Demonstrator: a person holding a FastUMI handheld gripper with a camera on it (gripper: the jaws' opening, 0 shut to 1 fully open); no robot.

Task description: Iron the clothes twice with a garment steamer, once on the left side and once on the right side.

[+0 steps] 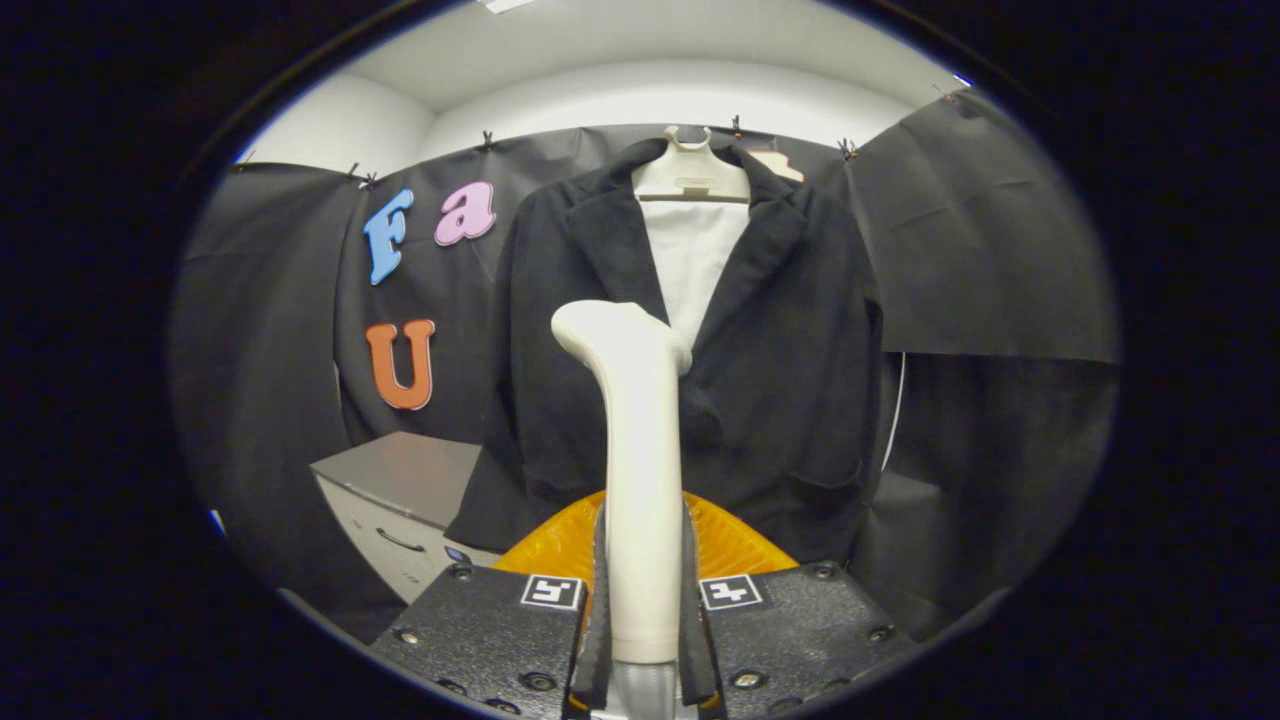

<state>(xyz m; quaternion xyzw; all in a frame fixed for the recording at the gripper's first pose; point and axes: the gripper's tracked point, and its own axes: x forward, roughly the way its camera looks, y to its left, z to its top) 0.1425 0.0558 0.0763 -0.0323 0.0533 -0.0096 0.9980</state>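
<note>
Gripper (645, 600): fingers closed tight on the cream garment steamer (635, 440) handle, held upright. Black jacket (780, 360) over white lining, on a pale hanger (692, 175), hangs just beyond it. Grey drawer cabinet (400, 500), near left.

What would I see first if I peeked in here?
First, the white steamer standing up, pinched between the tongs. Right behind it hangs a black jacket on a pale hanger, white showing at its open front. A grey cabinet sits low beside the jacket.
</note>
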